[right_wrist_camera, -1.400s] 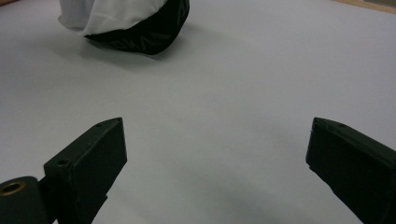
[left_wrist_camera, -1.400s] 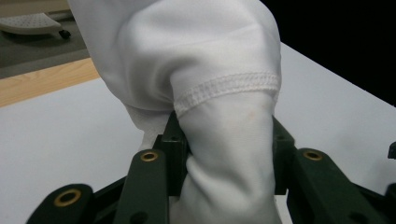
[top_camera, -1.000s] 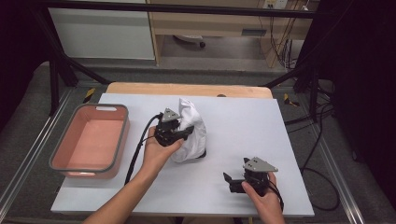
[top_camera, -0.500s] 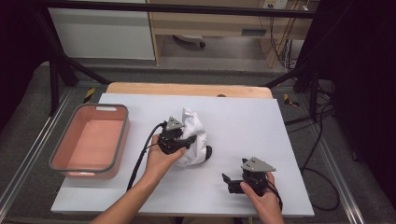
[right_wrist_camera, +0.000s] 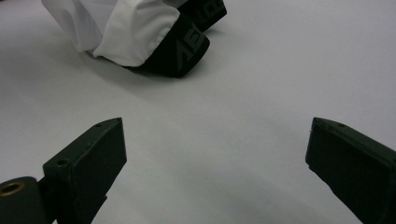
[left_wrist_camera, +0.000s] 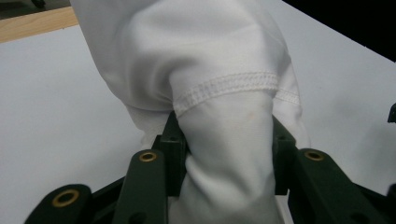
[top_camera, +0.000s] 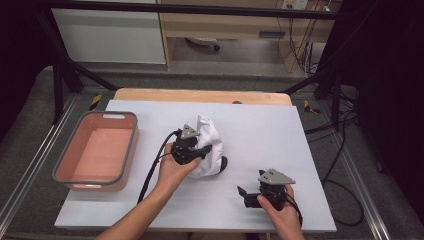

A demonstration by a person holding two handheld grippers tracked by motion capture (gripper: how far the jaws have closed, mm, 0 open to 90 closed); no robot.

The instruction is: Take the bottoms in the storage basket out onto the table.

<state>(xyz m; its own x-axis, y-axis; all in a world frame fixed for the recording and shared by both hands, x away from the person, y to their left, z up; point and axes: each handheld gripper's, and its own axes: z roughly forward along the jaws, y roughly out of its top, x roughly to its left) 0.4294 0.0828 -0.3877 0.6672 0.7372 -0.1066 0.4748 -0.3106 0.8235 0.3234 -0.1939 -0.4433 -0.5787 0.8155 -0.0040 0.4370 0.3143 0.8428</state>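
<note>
Tabletop white, wooden far edge.

One white garment, one pink bin, two grippers, perhaps nothing more.

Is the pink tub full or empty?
Empty: the high view shows only the bare bottom of the pink tub; the white cloth lies on the table.

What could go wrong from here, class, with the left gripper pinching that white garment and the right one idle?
1. The left gripper holds just a bunched fold of the white garment, which might slip free if lifted.
2. Its black waistband lies on the table and could drag.
3. The right gripper sits open, giving no support.
</note>
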